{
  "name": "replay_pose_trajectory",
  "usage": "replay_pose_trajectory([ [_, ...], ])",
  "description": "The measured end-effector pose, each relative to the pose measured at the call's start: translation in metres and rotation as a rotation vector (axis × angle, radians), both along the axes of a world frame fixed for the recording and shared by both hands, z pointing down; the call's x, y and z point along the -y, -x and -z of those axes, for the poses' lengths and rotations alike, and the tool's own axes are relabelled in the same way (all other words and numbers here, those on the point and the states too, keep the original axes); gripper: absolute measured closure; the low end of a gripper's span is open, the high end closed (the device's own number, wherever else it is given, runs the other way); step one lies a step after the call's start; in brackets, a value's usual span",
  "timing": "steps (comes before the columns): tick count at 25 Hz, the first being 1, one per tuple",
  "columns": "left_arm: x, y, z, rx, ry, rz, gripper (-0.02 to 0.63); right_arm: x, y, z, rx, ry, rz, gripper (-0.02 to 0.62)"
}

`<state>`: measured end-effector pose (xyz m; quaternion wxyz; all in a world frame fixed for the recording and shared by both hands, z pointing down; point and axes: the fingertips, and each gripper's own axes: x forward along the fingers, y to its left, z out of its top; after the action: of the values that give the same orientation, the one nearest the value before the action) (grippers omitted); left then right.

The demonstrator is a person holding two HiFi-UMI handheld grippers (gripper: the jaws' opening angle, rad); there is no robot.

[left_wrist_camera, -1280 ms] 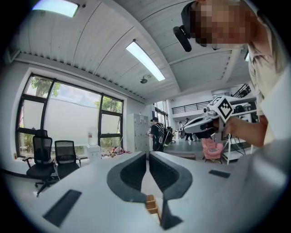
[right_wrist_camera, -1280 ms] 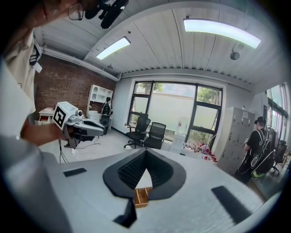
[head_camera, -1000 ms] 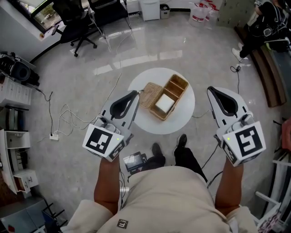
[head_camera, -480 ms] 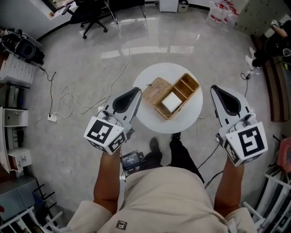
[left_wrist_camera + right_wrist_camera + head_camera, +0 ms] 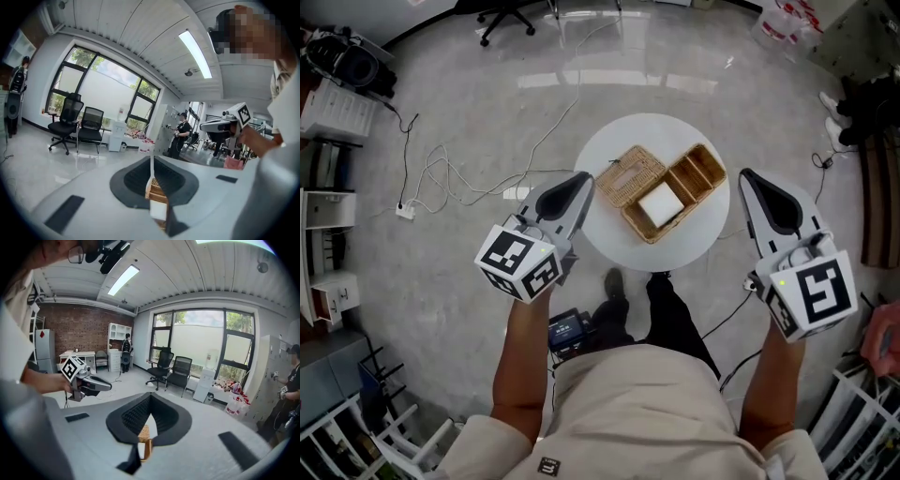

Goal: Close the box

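Both hands have sunk toward the round white table [image 5: 614, 246] — left gripper [image 5: 580, 180] and right gripper [image 5: 749, 177] clenched, empty — where the wicker box [image 5: 692, 184] sits, its open lid [image 5: 628, 174] lying just beside the left, nearer gripper.

A round white table [image 5: 614, 246] carries an open wicker box [image 5: 698, 174], lid [image 5: 630, 175] laid flat.
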<state>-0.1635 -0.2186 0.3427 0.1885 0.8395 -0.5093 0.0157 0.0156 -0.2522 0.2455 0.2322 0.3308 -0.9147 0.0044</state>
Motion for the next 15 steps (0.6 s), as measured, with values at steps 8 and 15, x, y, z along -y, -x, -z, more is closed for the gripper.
replay_pose_trajectory([
  [8,0.015,0.004,-0.069,-0.055,0.112,0.058,0.583,0.024,0.002,-0.043,-0.002,0.06,0.032,0.603],
  [15,0.03,0.01,-0.128,-0.086,0.204,0.1,0.583,0.047,0.006,-0.079,-0.011,0.109,0.056,0.603],
])
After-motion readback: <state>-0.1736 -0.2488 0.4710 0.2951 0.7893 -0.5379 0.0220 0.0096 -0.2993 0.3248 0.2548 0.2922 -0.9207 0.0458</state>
